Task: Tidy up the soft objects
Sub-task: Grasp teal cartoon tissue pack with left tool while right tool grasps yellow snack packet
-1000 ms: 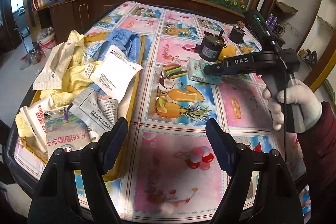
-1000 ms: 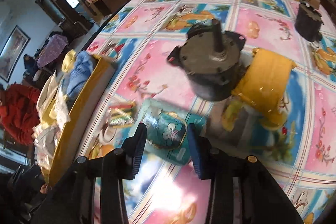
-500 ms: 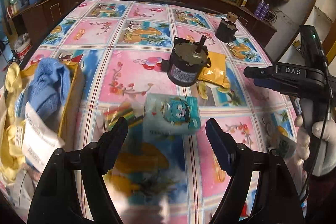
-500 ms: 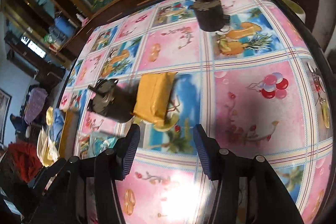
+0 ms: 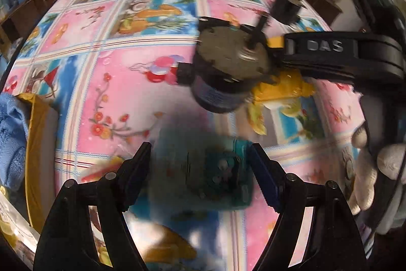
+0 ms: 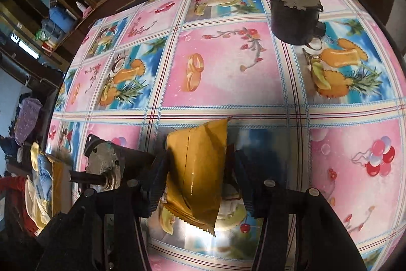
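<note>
A teal tissue pack [image 5: 215, 177] lies on the table between the open jaws of my left gripper [image 5: 200, 174], blurred by motion. A yellow foil packet [image 6: 198, 169] lies between the open jaws of my right gripper [image 6: 200, 182]; it also shows in the left wrist view [image 5: 281, 90], under the right gripper [image 5: 279, 62]. Neither gripper is closed on its object. A yellow tray [image 5: 38, 144] at the left holds a blue towel [image 5: 10, 133] and other soft items.
A dark motor [image 5: 225, 73] stands just left of the yellow packet, also in the right wrist view [image 6: 111, 164]. A second motor with a tan cap [image 6: 294, 9] stands far right on the table. The gloved hand [image 5: 368, 169] holds the right gripper's handle.
My left gripper has moved forward and down over the teal pack. My right gripper has moved in over the yellow packet, which now sits between its jaws.
</note>
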`<state>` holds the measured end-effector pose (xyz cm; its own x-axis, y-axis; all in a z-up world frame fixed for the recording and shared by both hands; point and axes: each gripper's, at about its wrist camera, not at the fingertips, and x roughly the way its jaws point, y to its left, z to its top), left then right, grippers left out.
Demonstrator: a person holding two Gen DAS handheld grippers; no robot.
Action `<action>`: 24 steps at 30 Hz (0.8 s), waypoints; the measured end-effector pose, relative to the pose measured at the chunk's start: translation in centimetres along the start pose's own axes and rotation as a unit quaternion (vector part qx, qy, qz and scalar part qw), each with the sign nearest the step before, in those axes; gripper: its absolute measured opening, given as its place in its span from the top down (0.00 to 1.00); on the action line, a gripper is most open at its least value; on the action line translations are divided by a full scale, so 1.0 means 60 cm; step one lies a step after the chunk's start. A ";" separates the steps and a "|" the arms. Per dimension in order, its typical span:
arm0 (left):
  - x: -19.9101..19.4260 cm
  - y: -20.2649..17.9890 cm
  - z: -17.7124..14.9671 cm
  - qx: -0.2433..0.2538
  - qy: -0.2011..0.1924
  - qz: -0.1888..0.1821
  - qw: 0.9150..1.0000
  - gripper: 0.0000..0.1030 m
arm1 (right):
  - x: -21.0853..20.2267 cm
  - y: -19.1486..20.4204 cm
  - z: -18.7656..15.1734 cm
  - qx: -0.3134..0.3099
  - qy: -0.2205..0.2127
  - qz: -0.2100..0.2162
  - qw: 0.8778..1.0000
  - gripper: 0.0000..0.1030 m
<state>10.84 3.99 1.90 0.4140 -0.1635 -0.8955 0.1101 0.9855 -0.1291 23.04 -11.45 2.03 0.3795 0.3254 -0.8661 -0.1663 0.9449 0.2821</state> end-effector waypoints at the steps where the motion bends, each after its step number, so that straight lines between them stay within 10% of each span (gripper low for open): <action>1: -0.002 -0.008 -0.007 0.014 0.004 -0.009 1.000 0.25 | -0.003 -0.002 -0.003 -0.002 0.005 0.005 1.000 0.56; 15: -0.117 -0.079 -0.167 0.159 -0.005 -0.112 0.981 0.31 | -0.071 -0.046 -0.145 -0.043 0.080 0.048 0.995 0.59; 24: -0.159 -0.100 -0.185 0.256 -0.066 -0.082 0.961 0.30 | -0.106 -0.077 -0.164 -0.021 0.043 0.067 0.997 0.43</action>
<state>-3.79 0.13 6.49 0.4605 -0.3518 -0.8149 0.5994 0.8004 -0.0068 12.41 -18.22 2.19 0.2727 0.4426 -0.8543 -0.2497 0.8901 0.3814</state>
